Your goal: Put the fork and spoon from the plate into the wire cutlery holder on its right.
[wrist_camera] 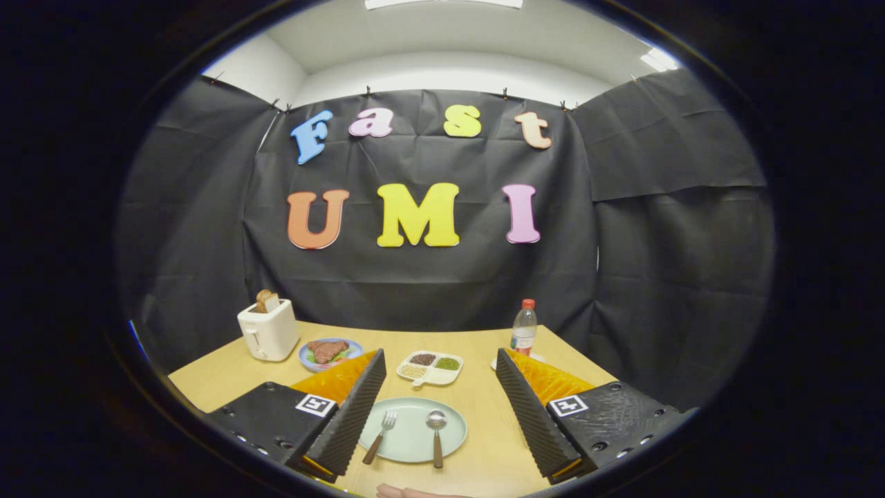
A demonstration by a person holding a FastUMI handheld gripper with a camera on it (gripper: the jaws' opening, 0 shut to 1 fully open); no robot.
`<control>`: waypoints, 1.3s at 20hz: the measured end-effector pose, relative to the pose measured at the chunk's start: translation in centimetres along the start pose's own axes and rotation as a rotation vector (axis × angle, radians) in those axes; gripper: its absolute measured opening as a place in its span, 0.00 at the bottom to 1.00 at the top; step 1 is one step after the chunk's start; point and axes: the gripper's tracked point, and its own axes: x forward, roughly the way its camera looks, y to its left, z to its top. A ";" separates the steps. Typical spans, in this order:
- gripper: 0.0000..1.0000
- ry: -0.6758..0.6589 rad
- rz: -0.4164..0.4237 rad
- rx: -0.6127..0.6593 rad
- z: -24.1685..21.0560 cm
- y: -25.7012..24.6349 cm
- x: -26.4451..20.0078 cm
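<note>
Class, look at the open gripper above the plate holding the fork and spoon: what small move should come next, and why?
Probably lower the gripper toward the fork. Its fingers stand wide apart with nothing between them, and the fork and spoon both lie untouched on the plate just ahead, so neither has been picked up yet.

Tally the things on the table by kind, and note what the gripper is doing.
Cutlery: 2, fork and spoon on the green plate
Dishes: 3, that plate, blue food plate, divided tray
Toaster: 1
Bottle: 1
Total: 7
Gripper: open, above the plate.
</note>
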 end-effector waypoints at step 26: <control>0.64 0.798 0.036 -0.008 -23.2 1.7 11.1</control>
